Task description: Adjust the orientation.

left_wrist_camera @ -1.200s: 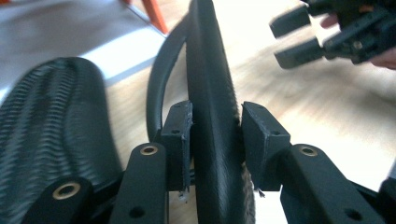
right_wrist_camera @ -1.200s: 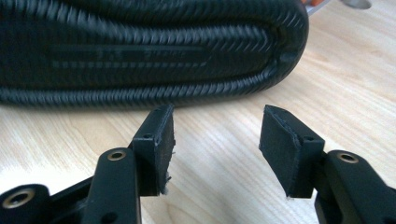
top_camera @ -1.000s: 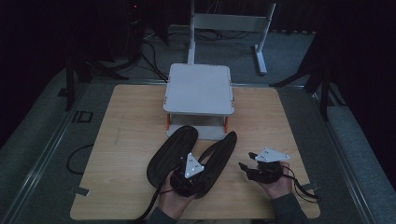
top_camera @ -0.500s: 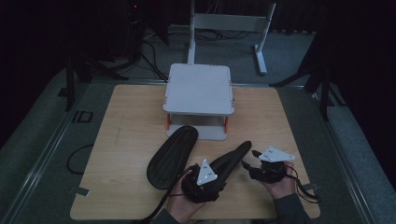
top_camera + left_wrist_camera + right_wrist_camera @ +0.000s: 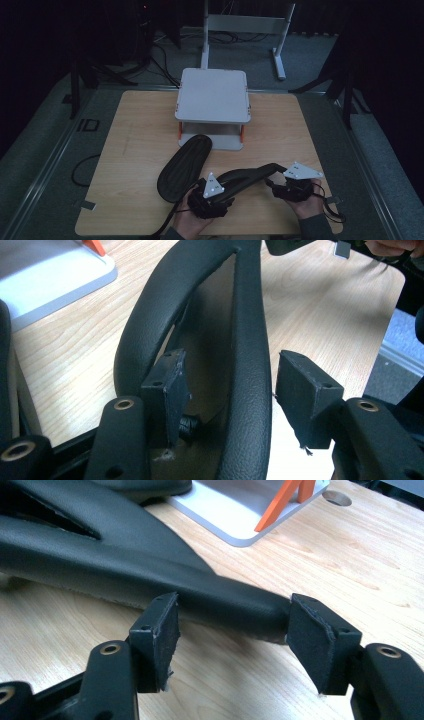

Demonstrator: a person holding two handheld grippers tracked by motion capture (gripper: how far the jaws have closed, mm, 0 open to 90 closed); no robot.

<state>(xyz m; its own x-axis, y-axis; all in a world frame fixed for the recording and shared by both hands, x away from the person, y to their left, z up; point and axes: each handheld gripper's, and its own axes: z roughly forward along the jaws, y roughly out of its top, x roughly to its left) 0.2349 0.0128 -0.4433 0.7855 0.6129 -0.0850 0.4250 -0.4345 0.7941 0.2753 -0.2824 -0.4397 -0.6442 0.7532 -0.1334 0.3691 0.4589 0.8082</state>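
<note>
Two black slippers lie on the wooden table (image 5: 130, 130). One slipper (image 5: 185, 160) rests flat, its toe toward the white rack (image 5: 214, 95). The other slipper (image 5: 250, 175) stands on its edge, stretched between my two grippers. My left gripper (image 5: 222, 186) has just been opening. In the left gripper view its jaws (image 5: 235, 382) straddle the slipper's side wall (image 5: 250, 340), with one pad inside the slipper and the other standing clear of it. My right gripper (image 5: 273, 183) has also widened. Its jaws (image 5: 235, 625) are open at the slipper's end (image 5: 125, 565), with gaps at both pads.
The white rack on orange legs (image 5: 280, 500) stands at the table's far middle, with a low shelf under its top. A metal stand (image 5: 245, 22) and cables are on the floor behind. Bare wood (image 5: 310, 130) lies right of the rack.
The slipper between the grippers has swung from pointing at the rack to lying across toward the right gripper. The left gripper's jaws have let go of it. The right hand stayed put.
</note>
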